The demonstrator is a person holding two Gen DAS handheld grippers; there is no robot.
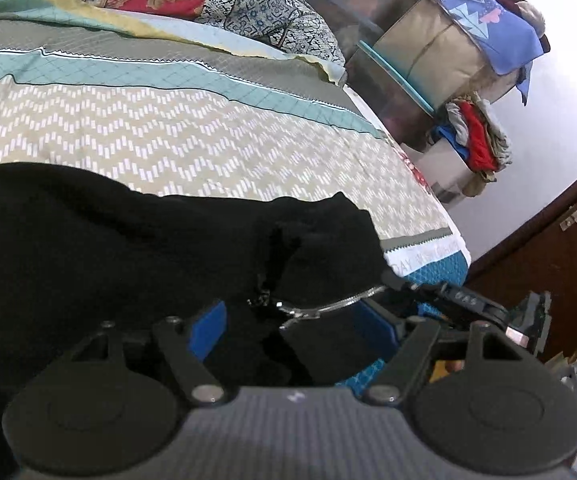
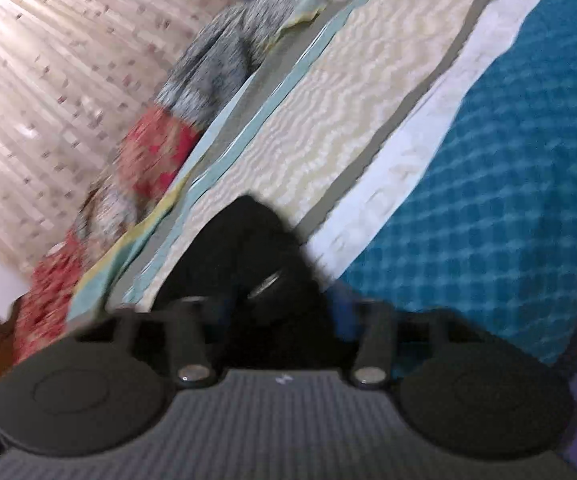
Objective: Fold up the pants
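Pants first: one pair of black, soft-knit pants (image 1: 128, 248) lies bunched on the near part of the zigzag-patterned beige bedspread (image 1: 168, 128), close to the bed's corner. My left gripper (image 1: 292, 328) has its blue pads spread wide with black cloth heaped between them; the pads do not look pressed on it, so I call it open, not gripping. My right gripper (image 2: 280, 312) also has dark fabric between its blue pads, but that view is smeared and I cannot tell whether it is pinching the cloth or only standing around it.

One thin metal ring on a black strap (image 1: 344, 300) crosses just ahead of my left pads (I cannot make out what it belongs to). It could snag in the fabric if I pull now. The pants sit near the bed edge, so a loose drag could slide them off. Closing on a bunched heap could catch several layers and spoil the fold.

Counted: one pair of pants, two grippers, one ring.
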